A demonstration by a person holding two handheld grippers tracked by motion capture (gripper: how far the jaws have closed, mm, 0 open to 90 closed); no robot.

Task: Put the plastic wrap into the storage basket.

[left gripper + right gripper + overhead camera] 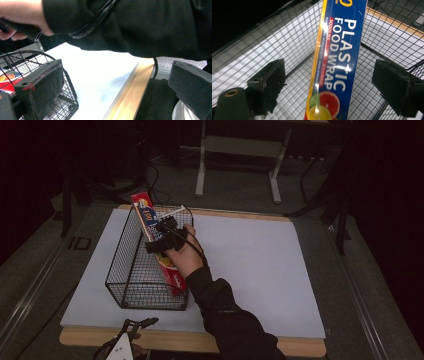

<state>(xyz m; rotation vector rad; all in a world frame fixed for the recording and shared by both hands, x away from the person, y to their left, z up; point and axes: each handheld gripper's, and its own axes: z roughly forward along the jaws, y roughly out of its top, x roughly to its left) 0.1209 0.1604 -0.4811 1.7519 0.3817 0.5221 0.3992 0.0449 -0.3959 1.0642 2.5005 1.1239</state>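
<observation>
A long blue and red box of plastic food wrap (150,222) leans inside a black wire basket (129,270), its top end poking over the far rim. My right gripper (160,238) hovers over the basket, held by a hand in a dark sleeve. In the right gripper view the box (339,57) runs up between the two jaws with a gap on each side, so the right gripper (332,87) is open. My left gripper (141,324) is open and holds nothing at the table's front edge; in its own view, the left gripper (116,90) faces the basket's near corner (67,100).
The basket stands on the left half of a white tabletop (250,265) with a wooden edge (175,340). The person's right sleeve (140,25) crosses above the left gripper. Table legs (201,165) stand on the dark floor beyond.
</observation>
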